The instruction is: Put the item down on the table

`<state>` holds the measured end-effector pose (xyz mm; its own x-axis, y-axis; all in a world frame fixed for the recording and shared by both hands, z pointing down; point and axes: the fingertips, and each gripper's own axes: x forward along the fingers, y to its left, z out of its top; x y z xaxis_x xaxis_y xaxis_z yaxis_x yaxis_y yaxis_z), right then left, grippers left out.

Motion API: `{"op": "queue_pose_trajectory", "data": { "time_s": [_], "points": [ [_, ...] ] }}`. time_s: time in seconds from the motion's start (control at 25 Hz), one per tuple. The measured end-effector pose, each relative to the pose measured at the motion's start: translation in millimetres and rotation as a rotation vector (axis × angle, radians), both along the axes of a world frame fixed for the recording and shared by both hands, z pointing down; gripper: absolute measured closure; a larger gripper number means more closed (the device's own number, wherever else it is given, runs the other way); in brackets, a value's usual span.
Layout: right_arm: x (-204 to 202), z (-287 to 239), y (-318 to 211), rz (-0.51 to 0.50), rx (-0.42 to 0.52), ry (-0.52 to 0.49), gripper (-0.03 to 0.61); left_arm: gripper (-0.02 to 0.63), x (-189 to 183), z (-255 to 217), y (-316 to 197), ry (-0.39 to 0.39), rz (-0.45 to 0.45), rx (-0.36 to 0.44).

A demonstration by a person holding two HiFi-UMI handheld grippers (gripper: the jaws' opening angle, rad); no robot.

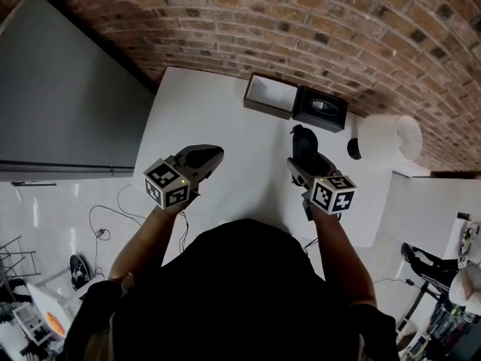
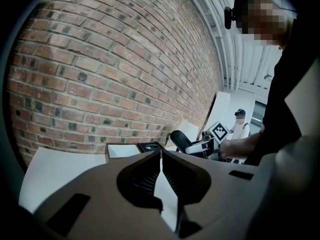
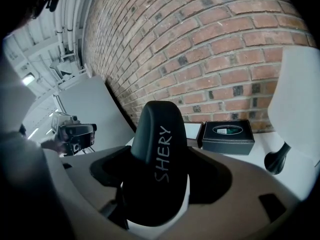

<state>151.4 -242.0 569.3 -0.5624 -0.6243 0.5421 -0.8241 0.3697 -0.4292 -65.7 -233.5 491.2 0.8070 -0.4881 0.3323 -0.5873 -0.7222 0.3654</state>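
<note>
Our right gripper (image 3: 159,181) is clenched on a black case (image 3: 159,149) lettered SHERY, which we hold over the right side of the white table (image 1: 218,119). Our left gripper (image 2: 161,156) hangs at the left, jaws pressed together, empty. An open box (image 1: 270,95) and a black box (image 1: 320,107) sit at the far edge.

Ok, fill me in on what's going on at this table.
A person holds a gripper in each hand over a white table. The right gripper is shut on a black case printed SHERY, not yet released onto the table. The left gripper is shut and empty. An open box and a black box sit at the table's far edge by the brick wall.
</note>
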Motion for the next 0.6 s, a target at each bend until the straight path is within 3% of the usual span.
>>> {"op": "queue_pose_trajectory", "data": {
  "time_s": [0.6],
  "points": [
    [-8,48,0,-0.034,-0.071,0.025,0.221,0.583,-10,14,-4,-0.019,-0.028,-0.030]
  ]
}}
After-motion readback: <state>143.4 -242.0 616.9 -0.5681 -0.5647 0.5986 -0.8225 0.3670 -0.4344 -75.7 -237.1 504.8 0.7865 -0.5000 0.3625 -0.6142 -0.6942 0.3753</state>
